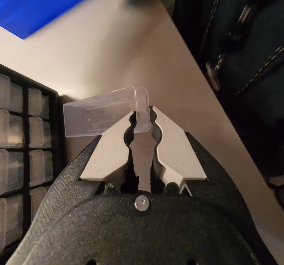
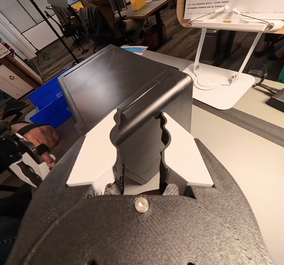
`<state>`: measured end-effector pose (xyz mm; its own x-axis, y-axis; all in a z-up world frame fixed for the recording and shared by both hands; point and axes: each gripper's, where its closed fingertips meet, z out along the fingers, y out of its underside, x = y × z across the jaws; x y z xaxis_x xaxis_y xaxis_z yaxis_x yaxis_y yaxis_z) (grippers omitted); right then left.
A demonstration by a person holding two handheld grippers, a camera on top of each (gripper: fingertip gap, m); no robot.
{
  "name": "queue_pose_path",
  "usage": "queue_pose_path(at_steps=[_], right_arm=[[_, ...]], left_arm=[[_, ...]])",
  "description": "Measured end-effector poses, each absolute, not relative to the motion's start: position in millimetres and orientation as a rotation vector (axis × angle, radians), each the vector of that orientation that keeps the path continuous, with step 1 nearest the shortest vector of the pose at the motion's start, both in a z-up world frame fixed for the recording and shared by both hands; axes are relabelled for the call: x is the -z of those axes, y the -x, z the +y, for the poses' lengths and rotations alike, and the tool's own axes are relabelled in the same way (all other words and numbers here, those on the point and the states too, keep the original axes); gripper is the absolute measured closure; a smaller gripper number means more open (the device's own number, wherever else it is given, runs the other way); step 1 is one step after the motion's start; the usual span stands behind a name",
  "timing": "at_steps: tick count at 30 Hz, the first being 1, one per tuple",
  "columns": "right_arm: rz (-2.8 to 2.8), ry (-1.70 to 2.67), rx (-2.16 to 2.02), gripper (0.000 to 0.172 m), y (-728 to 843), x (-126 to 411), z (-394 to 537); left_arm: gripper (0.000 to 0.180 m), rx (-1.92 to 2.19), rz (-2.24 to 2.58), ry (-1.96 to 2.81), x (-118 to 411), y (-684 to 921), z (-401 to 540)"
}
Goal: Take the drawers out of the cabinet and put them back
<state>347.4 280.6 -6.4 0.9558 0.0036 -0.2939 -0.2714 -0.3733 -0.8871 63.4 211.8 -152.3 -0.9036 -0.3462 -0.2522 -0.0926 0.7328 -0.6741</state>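
Note:
My left gripper (image 1: 142,114) is shut on the front tab of a clear plastic drawer (image 1: 99,113). It holds the drawer out of the cabinet, over the beige table (image 1: 107,57), with the drawer's body pointing left. The black cabinet (image 1: 26,119) stands at the left with several clear drawers (image 1: 13,126) in its slots. In the right wrist view my right gripper (image 2: 139,116) is open and its fingers straddle the rounded top right edge of the cabinet (image 2: 116,79). The left gripper (image 2: 29,169) and the hand on it (image 2: 41,136) show at the far left there.
A blue bin (image 2: 47,103) stands left of and behind the cabinet and also shows in the left wrist view (image 1: 38,3). A white document stand (image 2: 218,91) is behind on the right. A dark device (image 2: 276,102) lies at the right edge. A person's dark clothing (image 1: 245,57) borders the table.

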Motion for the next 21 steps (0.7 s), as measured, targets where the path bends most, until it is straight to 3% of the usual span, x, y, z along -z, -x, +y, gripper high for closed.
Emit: queue_pose_path(at_steps=[11,21], right_arm=[[0.209,1.921,-0.301,0.117,-347,6,281],[0.206,1.915,-0.318,0.117,-347,7,280]], left_arm=[[0.164,1.147,2.413,0.383,68,-109,191],[0.164,1.021,2.56,0.527,48,-162,187]])
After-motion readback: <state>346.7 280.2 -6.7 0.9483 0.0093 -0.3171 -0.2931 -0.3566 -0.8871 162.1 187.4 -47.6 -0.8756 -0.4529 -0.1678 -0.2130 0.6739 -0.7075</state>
